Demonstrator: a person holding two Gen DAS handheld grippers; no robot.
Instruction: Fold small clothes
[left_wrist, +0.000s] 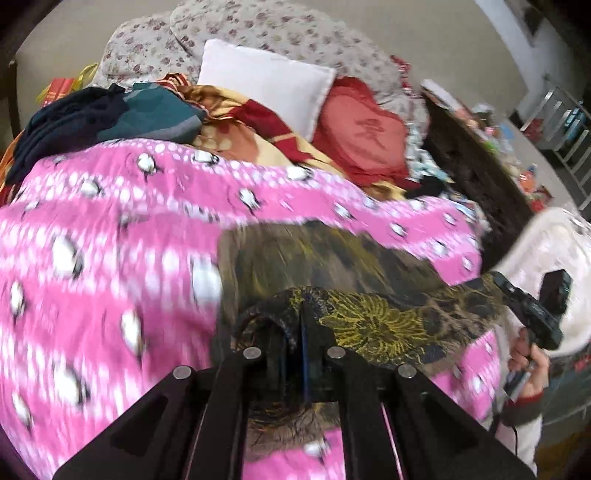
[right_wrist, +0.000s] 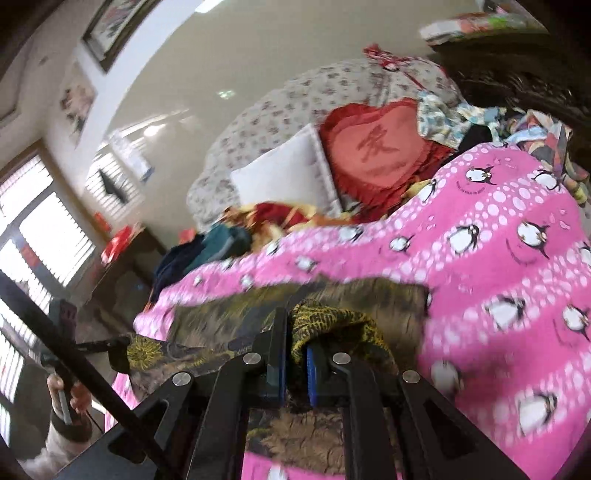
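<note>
A small dark garment with a yellow floral print (left_wrist: 373, 317) lies on a pink penguin-print bedspread (left_wrist: 110, 229). My left gripper (left_wrist: 301, 325) is shut on one edge of the garment and holds it just above the bed. My right gripper (right_wrist: 295, 332) is shut on another edge of the same garment (right_wrist: 332, 321), bunched between its fingers. The cloth stretches between the two grippers. The right gripper also shows at the right of the left wrist view (left_wrist: 532, 306), and the left gripper at the lower left of the right wrist view (right_wrist: 114, 349). The bedspread (right_wrist: 498, 258) is blurred by motion.
A pile of dark and teal clothes (left_wrist: 110, 114) lies at the far left of the bed. A white pillow (left_wrist: 266, 85), a red heart cushion (left_wrist: 362, 136) and a floral headboard (left_wrist: 258, 29) are behind. A dark wooden cabinet (left_wrist: 480, 173) stands at the right.
</note>
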